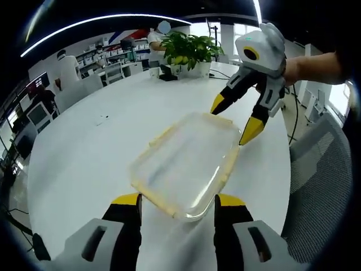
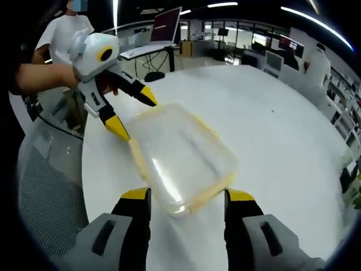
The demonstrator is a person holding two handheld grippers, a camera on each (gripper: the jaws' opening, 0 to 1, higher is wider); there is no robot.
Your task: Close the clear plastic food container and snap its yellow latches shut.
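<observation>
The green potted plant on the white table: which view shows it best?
The left gripper view: the green potted plant stands whole at the far edge of the white table. The right gripper view catches, at most, a few leaves at its right border.

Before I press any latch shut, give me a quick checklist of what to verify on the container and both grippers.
1. Lid seated on the clear container: looks in place, though full seating all round cannot tell.
2. Yellow latches snapped down: cannot tell; they lie along the rim, lock state unclear.
3. Left hand-held gripper open and astride the near end of the container: ok.
4. Right hand-held gripper open at the opposite end: ok; contact with the rim cannot tell.
5. Container flat on the white table: ok.
6. Container away from the table edge: ok.
</observation>
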